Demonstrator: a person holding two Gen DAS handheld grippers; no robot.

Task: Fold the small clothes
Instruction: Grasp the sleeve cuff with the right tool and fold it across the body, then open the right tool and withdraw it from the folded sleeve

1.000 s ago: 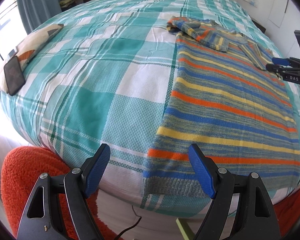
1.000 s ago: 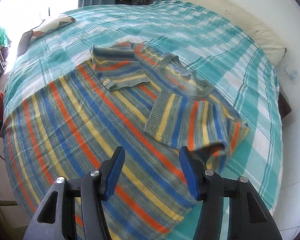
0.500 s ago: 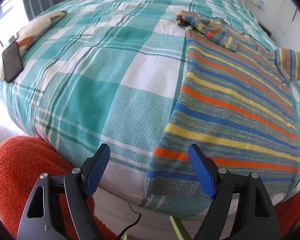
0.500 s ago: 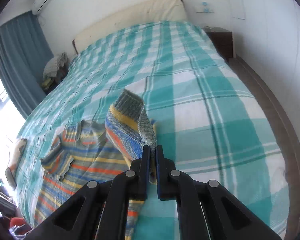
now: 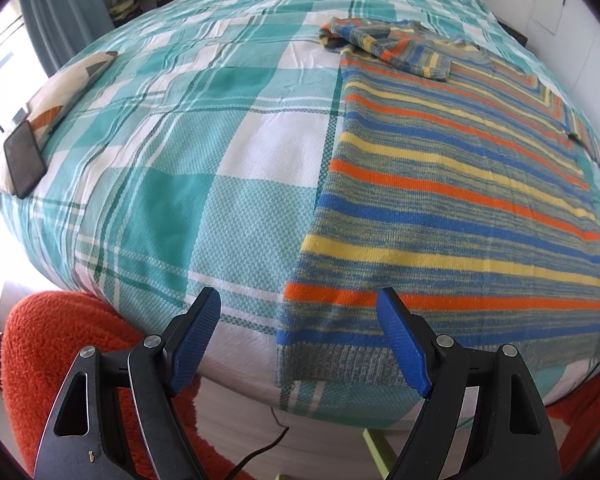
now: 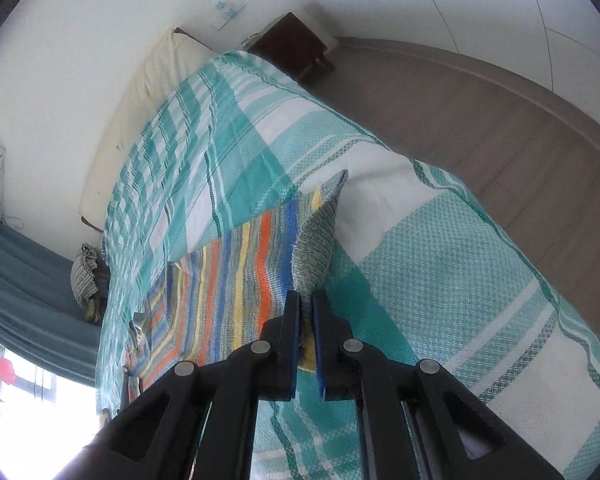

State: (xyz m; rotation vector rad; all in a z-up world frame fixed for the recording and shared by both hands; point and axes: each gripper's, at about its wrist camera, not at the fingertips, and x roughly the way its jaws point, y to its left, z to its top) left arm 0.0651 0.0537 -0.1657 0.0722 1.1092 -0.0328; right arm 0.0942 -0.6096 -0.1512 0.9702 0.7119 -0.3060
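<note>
A striped knit sweater (image 5: pixel 452 184) in orange, blue, yellow and grey lies flat on the teal plaid bedspread (image 5: pixel 204 152), its hem at the near bed edge. Its left sleeve (image 5: pixel 384 44) is folded over the chest. My left gripper (image 5: pixel 298 334) is open and empty, just in front of the hem's left corner. My right gripper (image 6: pixel 306 300) is shut on the grey cuff of the right sleeve (image 6: pixel 316 240) and holds the sleeve (image 6: pixel 236 276) pulled out over the bed's right side.
A black phone (image 5: pixel 24 164) lies on a patterned cushion (image 5: pixel 64 92) at the bed's left edge. An orange fluffy seat (image 5: pixel 56 356) stands below the bed foot. A dark nightstand (image 6: pixel 292 46) and wooden floor (image 6: pixel 500 120) lie beyond the bed's right side.
My right gripper closed on the right sleeve's cuff, lifted it and has now pulled it outward to the bed's right side. My left gripper has moved slightly closer to the hem, still open.
</note>
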